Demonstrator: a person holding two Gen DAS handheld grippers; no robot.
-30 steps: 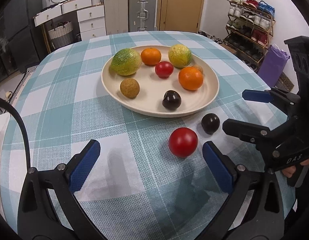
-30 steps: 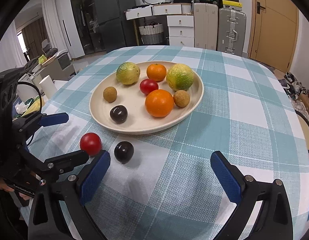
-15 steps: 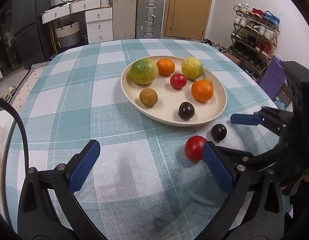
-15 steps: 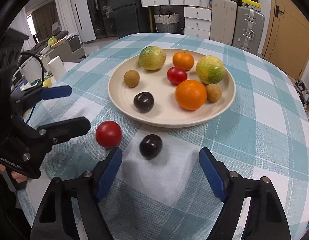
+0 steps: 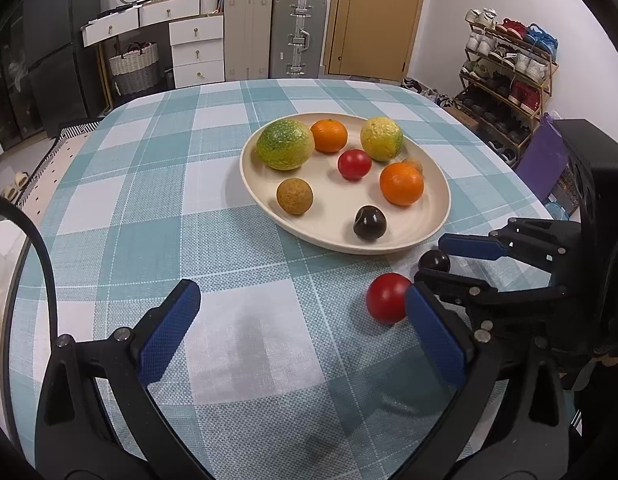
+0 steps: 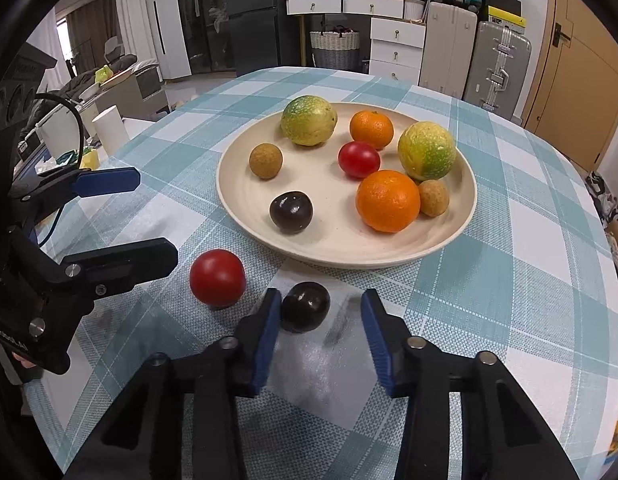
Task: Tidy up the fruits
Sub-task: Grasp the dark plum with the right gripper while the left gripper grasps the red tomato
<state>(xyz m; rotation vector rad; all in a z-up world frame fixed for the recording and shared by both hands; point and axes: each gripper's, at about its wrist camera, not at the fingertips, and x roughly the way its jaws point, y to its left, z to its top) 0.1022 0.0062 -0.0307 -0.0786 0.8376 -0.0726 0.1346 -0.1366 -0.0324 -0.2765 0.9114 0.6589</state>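
Observation:
A cream plate (image 6: 449, 236) (image 5: 437, 224) on the checked tablecloth holds several fruits: green-yellow ones, oranges, a red tomato, brown ones and a dark plum. A loose red tomato (image 6: 217, 278) (image 5: 388, 298) and a loose dark plum (image 6: 305, 306) (image 5: 433, 261) lie on the cloth in front of the plate. My right gripper (image 6: 317, 320) is open, its jaws on either side of the loose plum, the left pad touching or nearly touching it. My left gripper (image 5: 301, 328) is open and empty, the tomato just past its right fingertip.
The round table's edge curves close on all sides. White cups (image 6: 109, 130) stand on a side table at the left. Drawers and suitcases (image 5: 297, 36) line the back wall, a shoe rack (image 5: 505, 76) at the right.
My right gripper has moved forward and narrowed around the loose dark plum. My left gripper has pulled back and to the left, so the tomato now sits at its right fingertip.

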